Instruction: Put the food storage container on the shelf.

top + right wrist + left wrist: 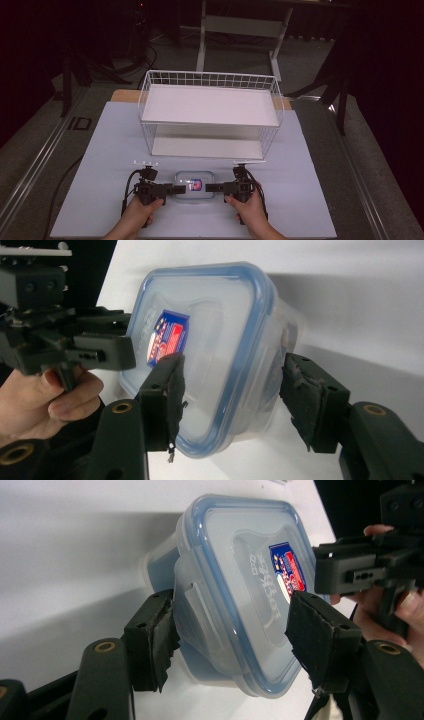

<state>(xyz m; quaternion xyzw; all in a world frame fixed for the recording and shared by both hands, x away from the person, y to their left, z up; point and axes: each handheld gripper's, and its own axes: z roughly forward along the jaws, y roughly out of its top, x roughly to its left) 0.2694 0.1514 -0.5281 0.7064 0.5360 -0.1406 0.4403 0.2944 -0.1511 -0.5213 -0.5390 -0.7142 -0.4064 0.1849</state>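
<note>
From above, a clear lidded container [194, 185] lay on the table [310, 200], directly between the two sets of fingers. The left gripper [176, 188] came at one short end and the right gripper [211, 188] at the other, each held in a hand. Beyond the fingers stood a white wire rack [210, 114], well apart from them.

In the left gripper view, the container [235, 585] sat with its near end inside the spread fingers. One pad [162, 630] lay against the side wall under the blue-rimmed lid; the other [312, 630] lay over the lid top beside a red and blue label [286, 572]. Whether that pad pressed down, I could not tell.

In the right gripper view, the container [220, 340] reached in between the fingers. One pad [172, 395] met the lid, while the other [310, 400] stood just off the wall, a gap showing. Those fingers were not yet pinching.
</note>
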